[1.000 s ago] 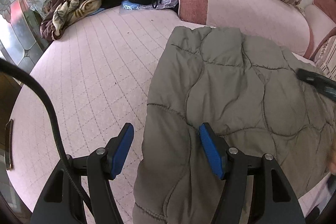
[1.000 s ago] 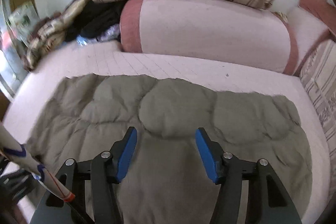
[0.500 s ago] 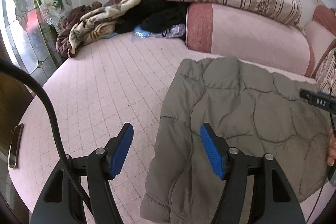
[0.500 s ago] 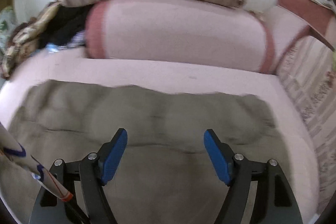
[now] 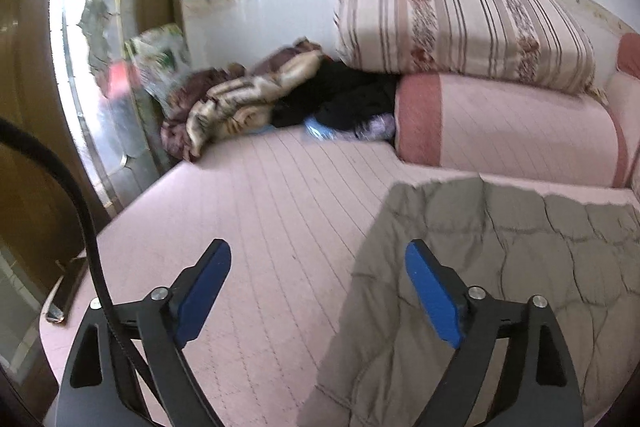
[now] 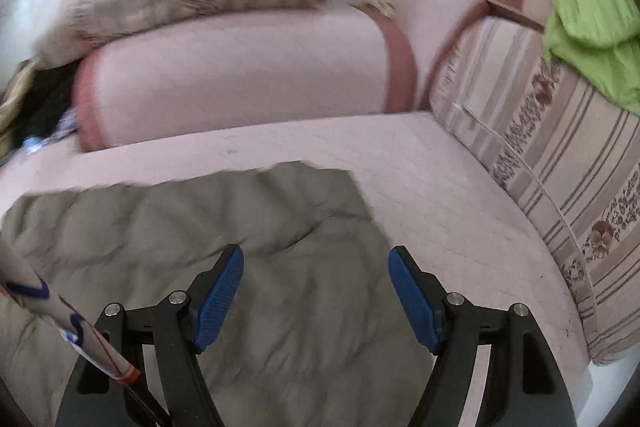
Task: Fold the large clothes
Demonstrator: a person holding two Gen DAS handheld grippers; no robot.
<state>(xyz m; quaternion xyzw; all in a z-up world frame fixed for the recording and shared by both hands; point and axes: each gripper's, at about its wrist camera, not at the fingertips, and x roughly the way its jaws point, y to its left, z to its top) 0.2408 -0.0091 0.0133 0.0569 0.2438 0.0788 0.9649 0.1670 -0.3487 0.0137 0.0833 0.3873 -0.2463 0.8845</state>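
Note:
A grey-green quilted garment [image 5: 500, 267] lies spread flat on the pink bed [image 5: 280, 211]. In the left wrist view it fills the lower right. In the right wrist view the garment [image 6: 192, 235] fills the lower left and middle. My left gripper [image 5: 318, 291] is open and empty, raised above the garment's left edge. My right gripper [image 6: 316, 295] is open and empty, raised above the garment's right part.
A pink bolster [image 5: 504, 131] and a striped pillow [image 5: 460, 27] lie at the bed's far side. A heap of clothes [image 5: 256, 103] sits at the far left corner. A striped cushion [image 6: 560, 179] with a green cloth [image 6: 592, 23] borders the right side.
Both grippers have lifted and tilted up, so the garment sits lower in both views. The right wrist view has swung to the right. Both stay open.

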